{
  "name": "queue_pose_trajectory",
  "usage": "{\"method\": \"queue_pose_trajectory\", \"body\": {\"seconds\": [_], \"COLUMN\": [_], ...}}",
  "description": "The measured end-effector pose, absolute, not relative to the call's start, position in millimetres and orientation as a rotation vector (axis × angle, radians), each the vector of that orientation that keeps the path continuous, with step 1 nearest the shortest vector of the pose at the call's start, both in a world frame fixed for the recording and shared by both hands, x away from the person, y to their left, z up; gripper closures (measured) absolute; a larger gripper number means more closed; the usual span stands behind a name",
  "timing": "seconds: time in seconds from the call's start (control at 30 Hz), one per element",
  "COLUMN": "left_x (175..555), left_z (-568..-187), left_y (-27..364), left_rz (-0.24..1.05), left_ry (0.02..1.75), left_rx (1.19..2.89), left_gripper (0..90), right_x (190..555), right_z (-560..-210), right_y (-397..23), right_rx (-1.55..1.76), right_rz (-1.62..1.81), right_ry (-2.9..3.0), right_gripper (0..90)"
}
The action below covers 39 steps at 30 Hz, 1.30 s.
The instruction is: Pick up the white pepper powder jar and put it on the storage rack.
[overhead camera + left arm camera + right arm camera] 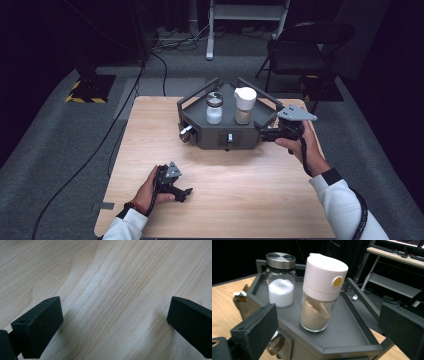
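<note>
Left gripper (113, 322) jaws wide, empty; right gripper (328, 332) wide, facing unlabelled white-capped jar (320, 292)

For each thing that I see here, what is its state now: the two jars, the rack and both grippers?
Glass jar with metal lid: upright on the rack, lid on, about half full of white grains.
Jar with white cap: upright beside it, cap on, holds tan powder.
Grey rack: stands on the table, drawers shut.
Left gripper: open, nothing held, low over the table.
Right gripper: open, nothing held, facing the rack.

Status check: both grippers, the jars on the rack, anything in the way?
Left gripper open, low over table. Right gripper open, empty, beside rack. White-capped jar upright beside steel-lidded jar. No obstruction.
</note>
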<state>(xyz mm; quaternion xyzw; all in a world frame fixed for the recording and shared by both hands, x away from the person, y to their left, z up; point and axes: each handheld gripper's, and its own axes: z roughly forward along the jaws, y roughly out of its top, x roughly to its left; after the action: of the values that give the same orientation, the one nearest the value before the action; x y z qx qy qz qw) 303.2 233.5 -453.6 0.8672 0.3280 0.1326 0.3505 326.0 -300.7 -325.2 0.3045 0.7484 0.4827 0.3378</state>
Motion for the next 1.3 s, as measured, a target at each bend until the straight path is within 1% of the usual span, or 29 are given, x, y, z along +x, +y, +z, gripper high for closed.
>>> {"method": "queue_pose_trajectory", "body": {"seconds": [0.33,0.67,1.0,1.3], "left_x": [303,303,303,303], "left_z": [-454,-454,-454,-454], "left_y": [234,233,233,233], "left_rz": [0.344,0.344,0.344,0.344], "left_ry": [0.849,0.849,0.849,0.849], "left_rx": [2.245,2.245,2.246,2.246], "left_gripper": [0.1,0.1,0.1,0.1], "right_x": [300,281,267,262], "right_z": [-329,-351,-366,-386], "right_y": [-316,-327,-338,-339], "right_rx": [0.750,0.735,0.730,0.741], "right_rz": [1.276,1.287,1.299,1.266], "right_ry": [1.953,1.970,1.988,2.043], "right_gripper": [1.9,1.9,1.9,1.9]}}
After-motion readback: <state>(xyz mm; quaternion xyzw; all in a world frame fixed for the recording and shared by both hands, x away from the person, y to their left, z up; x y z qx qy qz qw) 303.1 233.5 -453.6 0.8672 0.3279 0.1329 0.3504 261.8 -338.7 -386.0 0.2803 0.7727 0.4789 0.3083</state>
